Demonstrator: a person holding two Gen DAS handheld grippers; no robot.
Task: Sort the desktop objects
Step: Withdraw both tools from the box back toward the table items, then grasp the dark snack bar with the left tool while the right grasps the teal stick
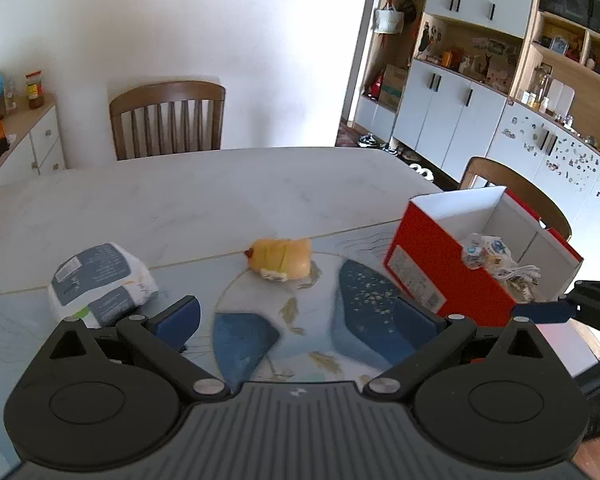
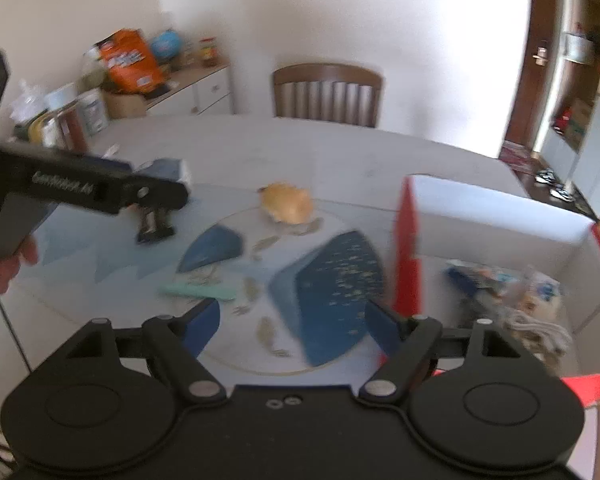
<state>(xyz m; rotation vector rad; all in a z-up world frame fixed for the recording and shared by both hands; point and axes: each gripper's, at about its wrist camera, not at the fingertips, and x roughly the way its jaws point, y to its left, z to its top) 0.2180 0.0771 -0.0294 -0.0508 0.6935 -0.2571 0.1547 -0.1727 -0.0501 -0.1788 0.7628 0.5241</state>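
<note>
While I tilted both tongs down over the table, my left gripper gaped wide on nothing and my right gripper stood open, empty too. From the left, the yellow plush toy lay at twelve o'clock, the wipes pack at ten and the red box at two. Labels and the lettering on the left tong's arm were too blurred to read.
</note>
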